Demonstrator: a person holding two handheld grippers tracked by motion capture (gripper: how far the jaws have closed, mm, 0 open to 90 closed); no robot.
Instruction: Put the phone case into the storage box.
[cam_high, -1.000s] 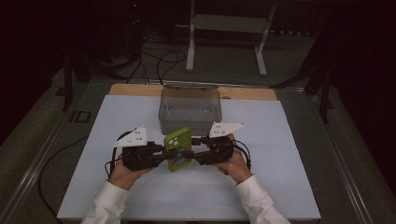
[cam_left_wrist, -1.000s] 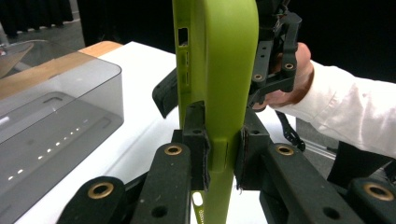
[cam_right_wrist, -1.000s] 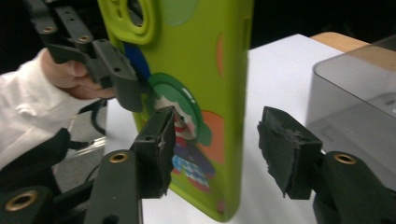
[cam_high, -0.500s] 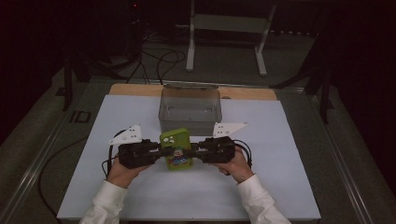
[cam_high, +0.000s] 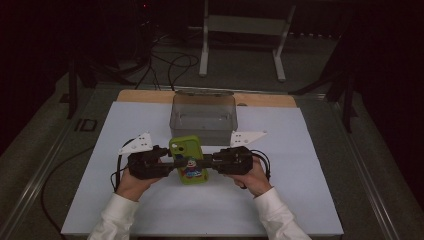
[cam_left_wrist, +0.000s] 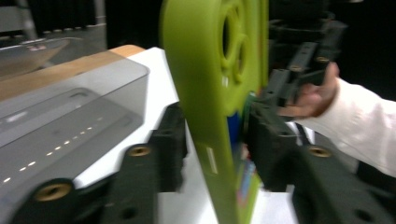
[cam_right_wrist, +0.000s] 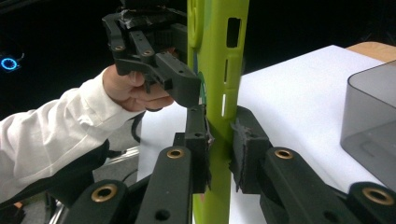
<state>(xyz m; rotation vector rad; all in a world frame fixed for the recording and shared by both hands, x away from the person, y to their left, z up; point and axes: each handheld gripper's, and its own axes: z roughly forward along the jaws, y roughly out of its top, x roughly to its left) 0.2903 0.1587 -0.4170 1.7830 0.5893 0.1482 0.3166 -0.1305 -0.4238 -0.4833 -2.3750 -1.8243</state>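
One green phone case (cam_high: 188, 161) lies at lower centre of the high view, just above the white worktop (cam_high: 300, 200), spanned between two tools; its long axis runs up-frame, toward the grey bin (cam_high: 203, 116), and its printed cartoon face is turned upward. The left tool (cam_high: 170, 163) enters from the case's left edge and the right tool (cam_high: 209, 162) from its right edge, so the two oppose each other along a line crossing the long axis; neither hand is nearer, each reaching the case at mid-length. In the left gripper view the case (cam_left_wrist: 215, 93) stands edge-on between the jaws of the left tool (cam_left_wrist: 215, 144), which appear closed against it, though blur leaves the contact uncertain; in the right gripper view the jaws of the right tool (cam_right_wrist: 219, 140) pinch the slotted side wall of the case (cam_right_wrist: 219, 56) firmly. The bin stands just up-frame of the case, open-topped and apparently empty; any transfer would probably carry the case along its own long axis. Count: one case; one bin; two tools; two hands in white sleeves; one worktop.
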